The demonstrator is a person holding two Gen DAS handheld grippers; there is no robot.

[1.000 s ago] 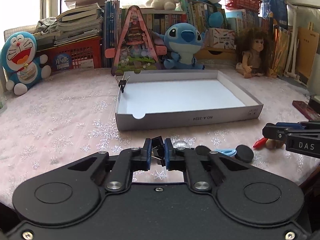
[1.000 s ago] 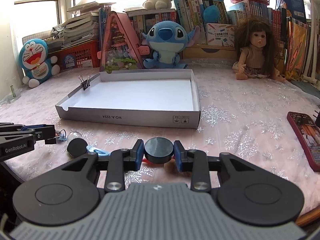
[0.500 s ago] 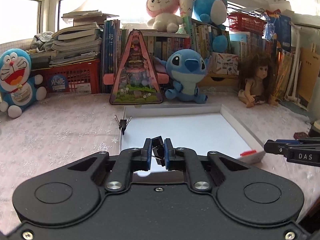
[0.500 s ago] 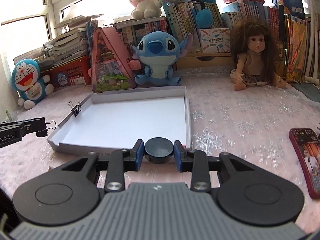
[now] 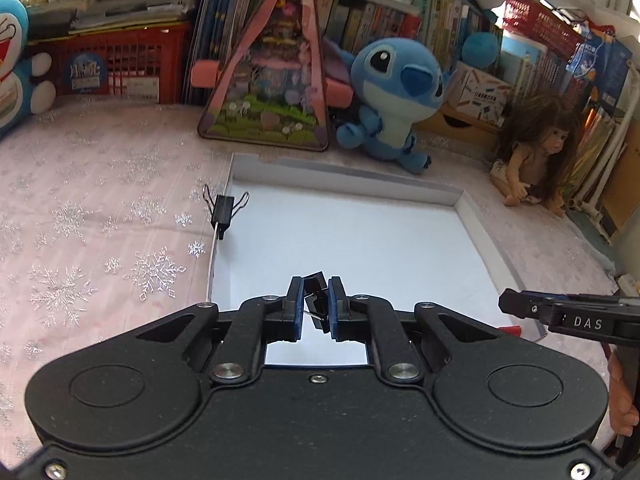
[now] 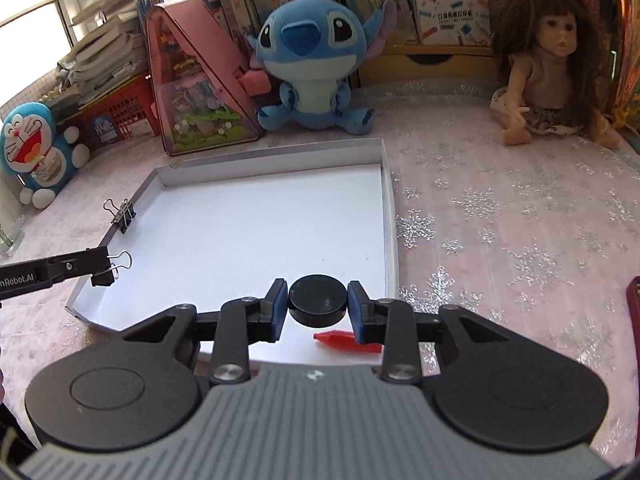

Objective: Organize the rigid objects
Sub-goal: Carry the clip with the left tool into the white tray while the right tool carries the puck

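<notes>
A shallow white cardboard tray (image 5: 344, 178) (image 6: 390, 216) lies on the pink snowflake cloth. My left gripper (image 5: 316, 304) is shut on a small black binder clip (image 5: 316, 300) above the tray's near left part; in the right wrist view this clip (image 6: 108, 270) hangs at the left gripper's tip over the tray's left wall. My right gripper (image 6: 318, 302) is shut on a black round puck (image 6: 318, 300) above the tray's near right part. A second binder clip (image 5: 223, 210) (image 6: 124, 216) is clipped on the tray's left wall. A red pen-like item (image 6: 344, 338) lies under the right gripper.
Behind the tray stand a pink triangular toy house (image 5: 272, 80), a blue plush (image 6: 312, 60), a doll (image 6: 548, 72) and shelves of books. A blue cat plush (image 6: 36, 148) and a red crate (image 5: 120, 64) stand at the left. A dark red flat item (image 6: 634, 308) lies at the right edge.
Both grippers moved forward and up from the table's near edge to above the tray, carrying the clip and the puck. The loose items near the front edge dropped out of view.
</notes>
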